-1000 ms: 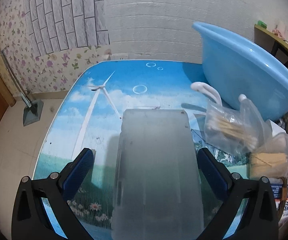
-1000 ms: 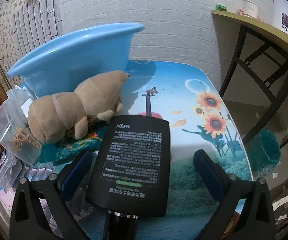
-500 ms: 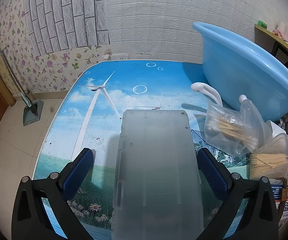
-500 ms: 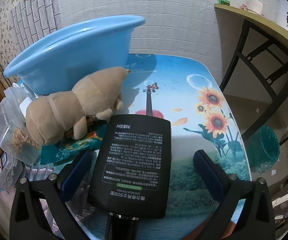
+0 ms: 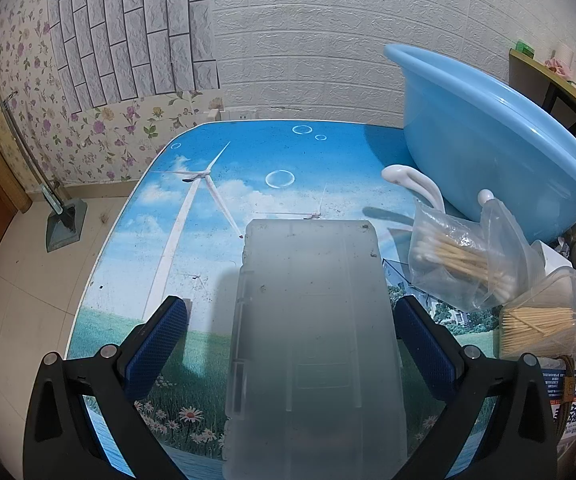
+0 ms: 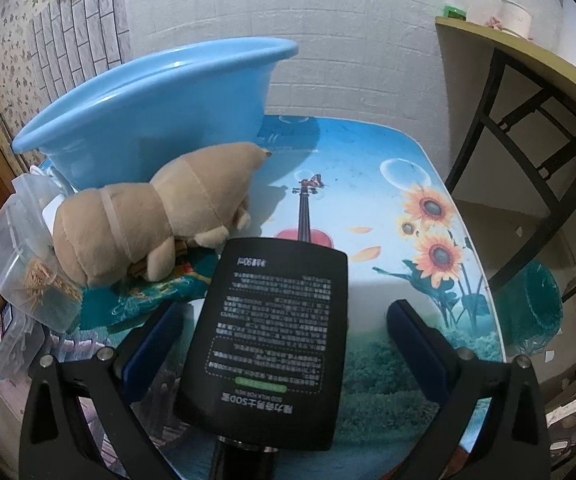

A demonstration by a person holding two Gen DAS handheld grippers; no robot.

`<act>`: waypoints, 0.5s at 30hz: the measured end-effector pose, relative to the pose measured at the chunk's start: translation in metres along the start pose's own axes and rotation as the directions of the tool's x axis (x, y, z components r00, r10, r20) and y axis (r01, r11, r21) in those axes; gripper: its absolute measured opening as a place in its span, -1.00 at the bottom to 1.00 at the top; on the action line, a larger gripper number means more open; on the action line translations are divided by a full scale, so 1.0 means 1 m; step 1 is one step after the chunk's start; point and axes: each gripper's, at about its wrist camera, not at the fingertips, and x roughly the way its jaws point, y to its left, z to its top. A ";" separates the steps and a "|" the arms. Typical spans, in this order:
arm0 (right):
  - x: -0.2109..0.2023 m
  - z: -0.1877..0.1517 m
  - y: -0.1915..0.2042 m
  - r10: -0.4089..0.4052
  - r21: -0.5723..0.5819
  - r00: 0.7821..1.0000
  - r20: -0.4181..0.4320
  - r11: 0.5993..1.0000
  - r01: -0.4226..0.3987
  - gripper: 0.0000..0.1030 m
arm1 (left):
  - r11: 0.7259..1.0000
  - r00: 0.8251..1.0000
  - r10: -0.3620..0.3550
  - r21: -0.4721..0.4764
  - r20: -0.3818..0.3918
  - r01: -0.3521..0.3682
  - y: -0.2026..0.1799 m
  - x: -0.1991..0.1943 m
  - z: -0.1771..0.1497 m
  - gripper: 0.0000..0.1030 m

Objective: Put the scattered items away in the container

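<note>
A large blue basin [image 5: 488, 140] [image 6: 159, 108] stands at the back of the picture-printed table [image 5: 247, 168]. My left gripper [image 5: 290, 308] is open, and a frosted plastic box [image 5: 312, 320] lies flat between its fingers; the left finger stands clear of it. My right gripper [image 6: 285, 308] is open around a black flat bottle [image 6: 275, 320] with white print, without touching its sides. A tan plush toy [image 6: 147, 216] leans against the basin. A bag of cotton swabs [image 5: 460, 260] and a clear toothpick box [image 5: 548, 320] lie between the two grippers.
White plastic hooks [image 5: 412, 180] lie by the basin's foot. A teal packet [image 6: 147, 300] sits under the plush. To the right stand a metal-legged shelf [image 6: 528, 60] and a green bin [image 6: 540, 304] on the floor. A dustpan [image 5: 63, 220] leans by the left wall.
The right wrist view has drifted very slightly. Both grippers stay open around the same items, and nothing has been picked up or let go.
</note>
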 end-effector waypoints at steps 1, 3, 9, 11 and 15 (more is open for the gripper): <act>0.000 0.000 0.000 0.000 0.000 1.000 0.002 1.000 0.000 1.00 | 1.000 1.000 0.000 0.000 0.000 0.000 0.000 0.000 0.000 0.99; 0.000 -0.002 -0.001 0.006 -0.004 1.000 0.010 1.000 -0.006 1.00 | 1.000 1.000 0.000 0.000 0.000 0.000 0.000 0.000 0.000 0.99; 0.000 -0.002 -0.001 -0.003 0.004 1.000 0.015 1.000 0.003 1.00 | 1.000 1.000 0.000 0.000 0.000 0.000 0.000 0.000 0.000 0.99; 0.001 -0.002 -0.001 -0.004 0.005 1.000 0.014 1.000 0.004 1.00 | 1.000 1.000 0.000 0.000 0.000 0.000 0.000 0.000 0.000 0.99; 0.000 -0.004 -0.001 -0.007 0.008 1.000 0.014 1.000 0.007 1.00 | 1.000 1.000 0.000 0.000 0.000 0.000 0.000 0.000 0.000 0.99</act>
